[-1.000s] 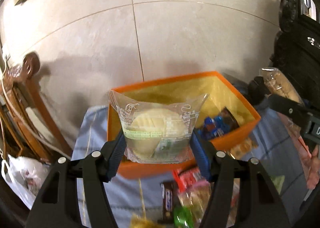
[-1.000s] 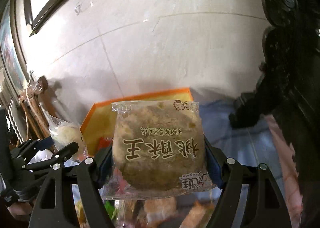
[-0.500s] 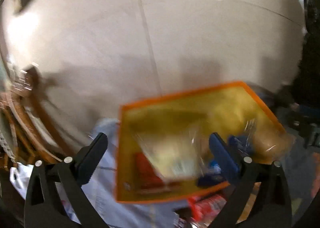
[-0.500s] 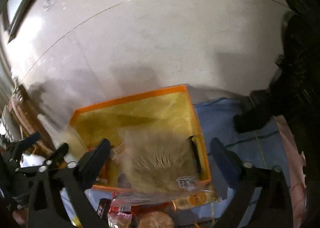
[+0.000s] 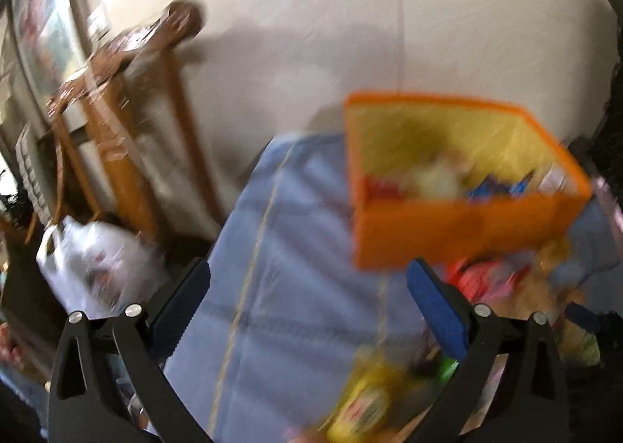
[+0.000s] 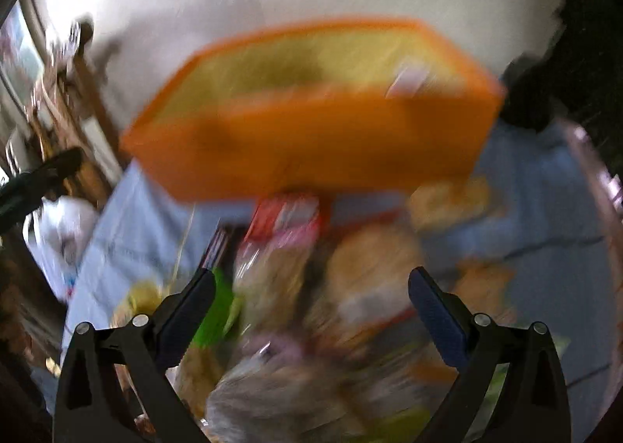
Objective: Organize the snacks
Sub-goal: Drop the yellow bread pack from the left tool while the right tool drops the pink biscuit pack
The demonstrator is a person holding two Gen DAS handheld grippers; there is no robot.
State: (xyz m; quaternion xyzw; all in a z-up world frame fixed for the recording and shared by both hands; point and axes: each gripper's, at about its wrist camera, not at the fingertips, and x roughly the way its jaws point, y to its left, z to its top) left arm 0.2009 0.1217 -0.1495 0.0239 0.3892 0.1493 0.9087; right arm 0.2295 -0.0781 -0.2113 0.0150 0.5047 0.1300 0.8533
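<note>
Both claws are empty w/ jaws spread wide: left gripper [image 5: 307, 301] has only blue cloth [image 5: 272, 248] between its pads, right gripper [image 6: 311, 303] hangs over the loose snack pile [image 6: 311, 287] at centre-bottom of its view, nothing pinched. Orange bin [image 5: 459, 232] sits right of centre in the left view, upper centre in the right view; a few packets show inside it, too blurred to ID. More snacks lie lower right in the left view, just below the bin's front wall.

Step in hand, I'd judge: go for the next pick from the pile. Tips:
- Slow down first; both views are smeared, so aiming now is guesswork.
- Pick one packet on top of the heap, not one pinned under others.
- Straddle it across its narrow side, pads square to the edges.
- Squeeze gently – wrappers look soft, contents prob. crush easily.
- Keep the two claws apart so they don't foul each other.
- Left claw is aimed at bare cloth; swing it toward lower right before closing.
</note>
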